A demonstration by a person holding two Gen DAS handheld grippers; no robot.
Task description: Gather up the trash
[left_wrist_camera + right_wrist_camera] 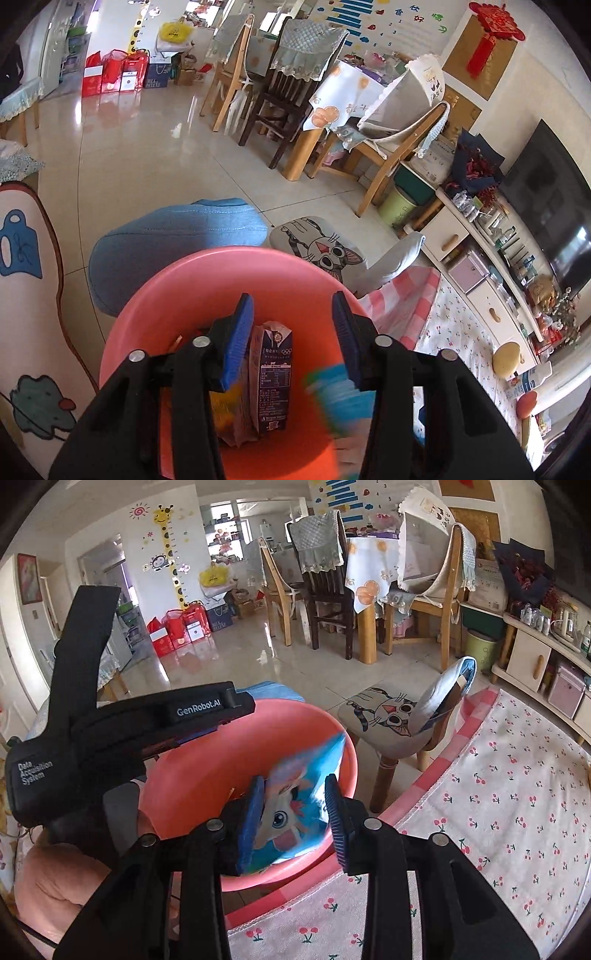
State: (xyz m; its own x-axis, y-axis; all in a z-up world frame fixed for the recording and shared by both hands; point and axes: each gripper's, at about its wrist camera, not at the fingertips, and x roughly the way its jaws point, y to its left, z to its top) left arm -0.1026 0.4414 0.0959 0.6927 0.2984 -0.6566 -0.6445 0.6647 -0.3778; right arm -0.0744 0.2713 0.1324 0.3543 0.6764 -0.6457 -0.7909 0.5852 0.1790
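Pink basin point(221, 280) sits beside the cherry-print table point(517, 794). Left gripper point(291, 332) points down into the basin, jaws wide and empty, over a milk carton point(271, 380) standing inside. Right gripper point(295, 812) hangs above the basin's rim, jaws apart, a blurred blue cartoon wrapper point(295, 797) between them; whether they touch it, I cannot tell.

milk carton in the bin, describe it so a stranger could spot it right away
Find the pink plastic bin under the left gripper. The milk carton stands against its inner wall: dark blue, nutrition table facing up, unlike the blurred light-blue cartoon wrapper beside it.
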